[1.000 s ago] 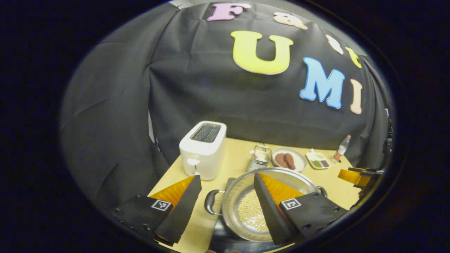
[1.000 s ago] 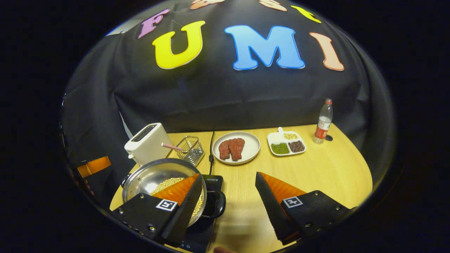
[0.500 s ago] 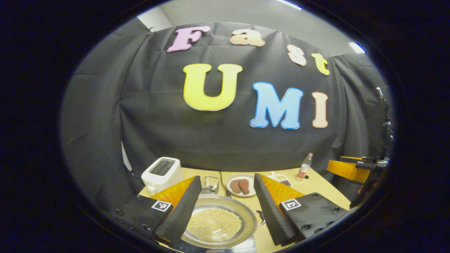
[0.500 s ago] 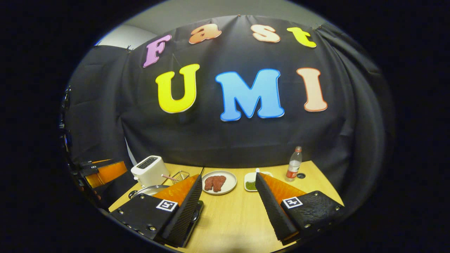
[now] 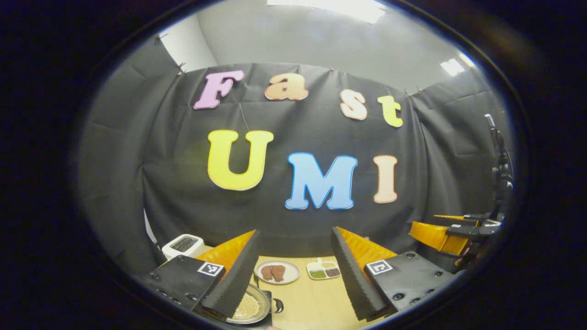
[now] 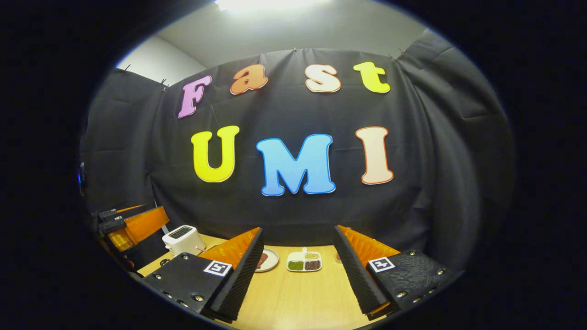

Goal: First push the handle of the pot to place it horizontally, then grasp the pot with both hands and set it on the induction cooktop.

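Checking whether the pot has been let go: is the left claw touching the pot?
Apart. In the left gripper view the left claw is open and raised, and the pot sits far below, peeking past one finger.

We see a shiny metal pot [image 5: 250, 308] on a pale, smooth wood-look table [image 6: 293, 298], a glossy white plastic toaster [image 6: 182, 239], a matt black cloth wall [image 6: 412, 192], and ribbed matt black pads [image 6: 240, 275] backed by translucent orange plastic on each gripper.

Wooden table [image 6: 293, 298]: toaster [image 6: 183, 239], plate of meat [image 5: 277, 272], divided dish [image 6: 304, 262], pot [image 5: 250, 307] on cooktop.
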